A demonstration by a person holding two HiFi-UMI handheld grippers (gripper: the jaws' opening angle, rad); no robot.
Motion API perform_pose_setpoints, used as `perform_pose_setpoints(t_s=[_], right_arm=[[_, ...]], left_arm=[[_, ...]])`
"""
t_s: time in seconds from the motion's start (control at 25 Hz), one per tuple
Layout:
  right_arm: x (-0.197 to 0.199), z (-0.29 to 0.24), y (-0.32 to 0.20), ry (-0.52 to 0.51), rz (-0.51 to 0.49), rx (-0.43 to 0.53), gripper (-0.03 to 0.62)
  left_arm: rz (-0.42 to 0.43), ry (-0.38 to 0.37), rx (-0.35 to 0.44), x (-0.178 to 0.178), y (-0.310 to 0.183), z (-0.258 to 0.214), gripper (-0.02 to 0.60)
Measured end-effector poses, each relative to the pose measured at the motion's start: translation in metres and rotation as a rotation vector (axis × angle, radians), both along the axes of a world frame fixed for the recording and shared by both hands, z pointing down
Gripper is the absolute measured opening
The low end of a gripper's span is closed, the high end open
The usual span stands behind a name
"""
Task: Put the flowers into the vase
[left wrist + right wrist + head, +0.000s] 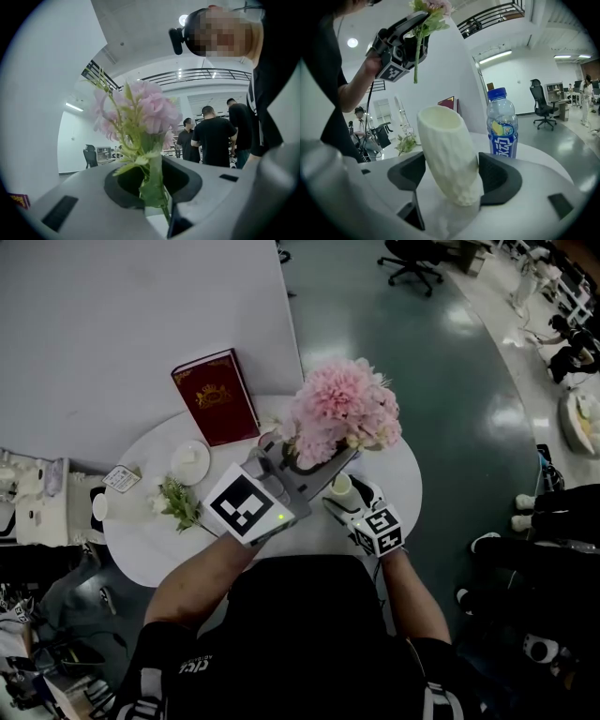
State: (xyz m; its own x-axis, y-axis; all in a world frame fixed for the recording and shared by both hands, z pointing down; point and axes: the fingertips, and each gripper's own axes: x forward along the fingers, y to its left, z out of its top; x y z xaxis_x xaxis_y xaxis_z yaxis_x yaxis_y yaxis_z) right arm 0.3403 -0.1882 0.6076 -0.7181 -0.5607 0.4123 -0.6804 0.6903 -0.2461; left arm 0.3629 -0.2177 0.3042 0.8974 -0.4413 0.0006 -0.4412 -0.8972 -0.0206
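Observation:
A bunch of pink flowers (342,413) with green stems is held up over the round white table (141,540). My left gripper (302,463) is shut on the stems; in the left gripper view the leafy stem (152,180) runs down between the jaws and the blooms (145,112) stand above them. A ribbed white vase (447,154) leans to the left between the pads of my right gripper (452,176), which is shut on it. In the head view the vase (341,486) sits just below and in front of the flowers. From the right gripper view, the left gripper (410,40) and the dangling stem (417,58) hang above the vase's mouth, to its left.
A water bottle (501,126) with a blue label stands right behind the vase. A red book (217,397), a white dish (189,462), a small card (122,478) and a green sprig (178,502) lie on the table's left half. Several people stand in the background (215,136).

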Motion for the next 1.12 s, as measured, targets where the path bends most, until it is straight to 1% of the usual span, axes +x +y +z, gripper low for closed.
perform_pose_setpoints(t_s=[0.2,0.32,0.4,0.48,0.64,0.8,0.92,1.12], right_arm=[[0.001,0.0,0.003,-0.005,0.0,0.007,0.359],[-0.005,0.002,0.001,-0.009,-0.002,0.005,0.357],[0.0,0.0,0.003,-0.011,0.001,0.006,0.356],[0.005,-0.003,0.005,-0.012,0.004,0.007,0.356],[0.005,-0.003,0.006,-0.01,0.008,0.004,0.354],[0.003,-0.003,0.007,-0.003,0.004,-0.002,0.354],[0.002,-0.003,0.006,0.0,0.004,-0.002,0.354],[0.0,-0.002,0.006,0.005,-0.004,-0.001,0.354]], left_arm=[[0.017,0.006,0.001,0.012,-0.001,0.012,0.097],[0.021,0.002,-0.012,0.013,-0.005,0.028,0.097],[0.02,-0.001,-0.023,0.021,-0.006,0.036,0.097],[0.012,0.007,-0.03,0.025,-0.005,0.043,0.097],[-0.023,0.055,-0.011,0.022,-0.013,0.057,0.097],[-0.046,0.055,-0.027,0.022,-0.016,0.069,0.097],[-0.058,0.047,-0.054,0.021,-0.015,0.078,0.097],[-0.076,0.039,-0.066,0.017,-0.014,0.098,0.097]])
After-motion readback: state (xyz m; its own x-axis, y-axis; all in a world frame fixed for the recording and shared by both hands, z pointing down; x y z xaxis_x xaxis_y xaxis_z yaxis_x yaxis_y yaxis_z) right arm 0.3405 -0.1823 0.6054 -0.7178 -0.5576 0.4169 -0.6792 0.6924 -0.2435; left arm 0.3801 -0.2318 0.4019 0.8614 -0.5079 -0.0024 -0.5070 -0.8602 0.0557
